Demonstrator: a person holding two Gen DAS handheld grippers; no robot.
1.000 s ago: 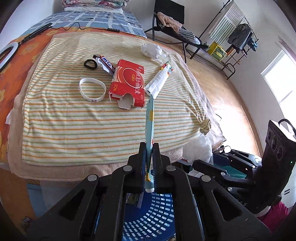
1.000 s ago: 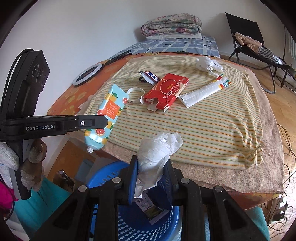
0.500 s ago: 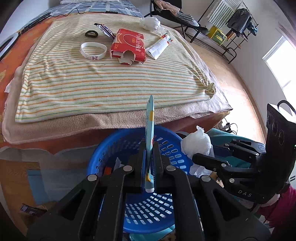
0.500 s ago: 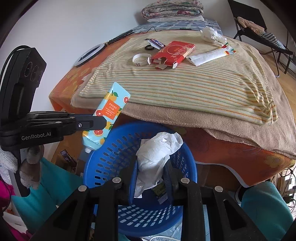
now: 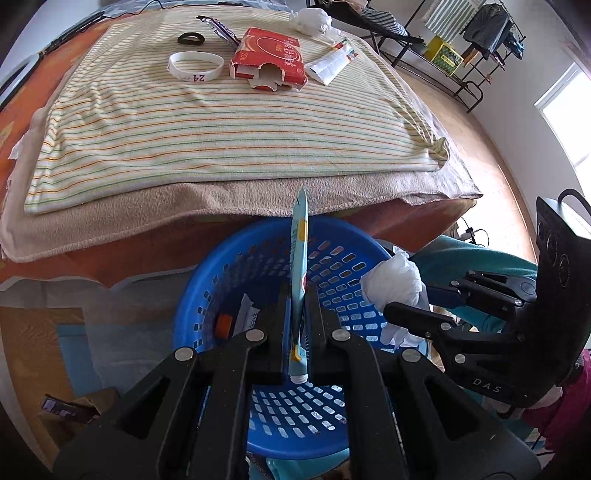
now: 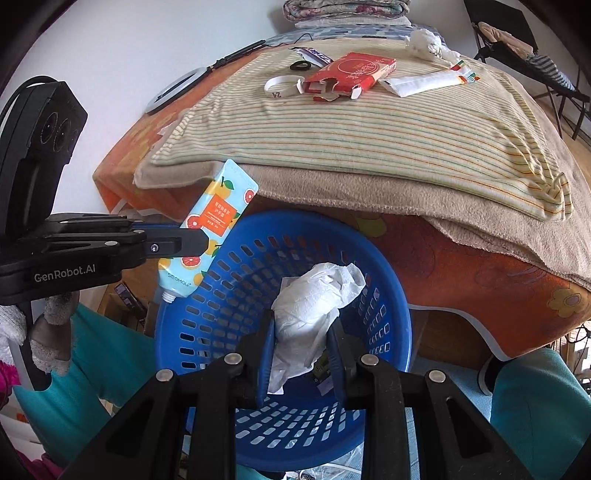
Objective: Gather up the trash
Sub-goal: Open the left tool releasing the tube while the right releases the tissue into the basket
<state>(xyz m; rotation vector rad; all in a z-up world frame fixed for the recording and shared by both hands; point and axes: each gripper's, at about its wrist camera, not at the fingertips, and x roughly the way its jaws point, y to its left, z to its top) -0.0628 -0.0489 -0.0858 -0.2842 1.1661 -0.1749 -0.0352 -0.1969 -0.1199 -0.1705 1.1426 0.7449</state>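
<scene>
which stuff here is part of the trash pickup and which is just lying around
Part of the job:
left claw shut on hand cream tube
right claw shut on crumpled tissue
blue basket
torn red box

Just lying about:
white wristband
black hair tie
folded quilts
ring light

Basket contents (image 5: 236, 321): half hidden behind the left gripper's fingers (image 5: 275, 332) — print unreadable.
Crumpled tissue (image 6: 314, 314): lower end pinched out of sight between right gripper (image 6: 301, 363) pads.

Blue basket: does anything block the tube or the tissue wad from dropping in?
Nothing visible does. The tube and tissue wad both hang over the open blue basket, which holds only a few scraps.
</scene>
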